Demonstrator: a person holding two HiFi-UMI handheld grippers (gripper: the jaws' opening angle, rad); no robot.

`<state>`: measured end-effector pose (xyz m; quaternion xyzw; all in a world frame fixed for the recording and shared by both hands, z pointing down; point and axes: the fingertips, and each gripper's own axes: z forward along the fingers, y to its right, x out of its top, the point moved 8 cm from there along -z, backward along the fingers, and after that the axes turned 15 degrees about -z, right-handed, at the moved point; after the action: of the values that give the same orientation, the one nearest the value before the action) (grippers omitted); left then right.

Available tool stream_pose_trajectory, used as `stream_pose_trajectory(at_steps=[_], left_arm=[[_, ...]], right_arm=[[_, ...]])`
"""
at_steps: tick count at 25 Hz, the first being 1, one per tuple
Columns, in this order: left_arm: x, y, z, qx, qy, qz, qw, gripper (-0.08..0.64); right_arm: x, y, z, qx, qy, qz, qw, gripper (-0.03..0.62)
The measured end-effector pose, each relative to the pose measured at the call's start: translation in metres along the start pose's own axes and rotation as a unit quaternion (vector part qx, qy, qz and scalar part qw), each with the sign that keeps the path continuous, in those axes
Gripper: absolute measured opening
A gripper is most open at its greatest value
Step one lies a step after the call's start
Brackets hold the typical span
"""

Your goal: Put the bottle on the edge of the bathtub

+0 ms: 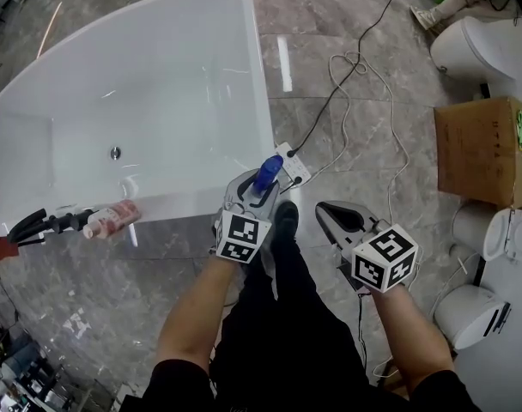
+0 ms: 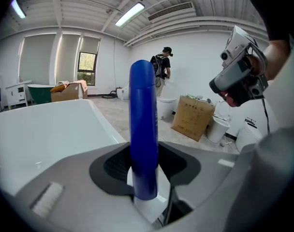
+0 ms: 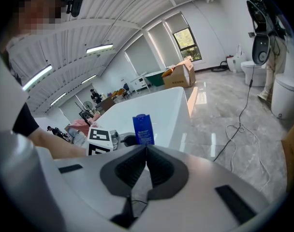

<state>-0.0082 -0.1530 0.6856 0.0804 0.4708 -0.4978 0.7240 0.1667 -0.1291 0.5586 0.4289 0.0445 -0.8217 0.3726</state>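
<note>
Bare forearms [image 1: 192,316] reach out over a grey marble floor [image 1: 347,75], each hand carrying a gripper topped with a marker cube [image 1: 242,235]. The left gripper [image 1: 261,184] has its fingers [image 2: 113,164] set wide and clamped on the lower part of a blue bottle [image 1: 267,172], which stands upright between the black pads. Seen from the head camera, the bottle sits right at the near right corner of the white bathtub [image 1: 38,170], just beside its rim. Whether it touches the rim cannot be told. The right gripper [image 1: 330,213] hangs over the floor to the right, apart from the tub, its fingers [image 3: 159,166] pressed together with nothing between them. Its own camera looks past them to the blue bottle and the tub's outer wall. A pink bottle [image 1: 113,220] lies on the tub's near edge beside a black fitting [image 1: 46,224]. A white power strip [image 1: 294,163] and loose cables [image 1: 364,84] lie on the floor near the tub corner, with a cardboard box [image 1: 480,148] and toilets [image 1: 484,45] at right.
</note>
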Motion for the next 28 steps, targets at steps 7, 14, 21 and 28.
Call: stream_pose_trajectory(at_steps=[7,14,21,28], left_arm=[[-0.015,-0.004,-0.016,0.011,0.003,-0.01,0.9999,0.169],[-0.011,-0.002,-0.016,-0.005,0.001,-0.018,0.9998,0.16],[-0.016,-0.003,-0.012,-0.012,-0.022,-0.016,0.9996,0.156],[-0.031,-0.012,-0.014,0.008,-0.081,0.016,0.9965,0.156]], right_arm=[[0.006,-0.009,0.009,0.006,-0.002,-0.008,1.0,0.012],[0.004,-0.012,0.013,0.005,-0.008,-0.008,1.0,0.012],[-0.011,-0.003,0.02,0.002,-0.018,0.011,1.0,0.012],[-0.02,0.0,0.026,0.008,-0.021,0.023,0.999,0.012]])
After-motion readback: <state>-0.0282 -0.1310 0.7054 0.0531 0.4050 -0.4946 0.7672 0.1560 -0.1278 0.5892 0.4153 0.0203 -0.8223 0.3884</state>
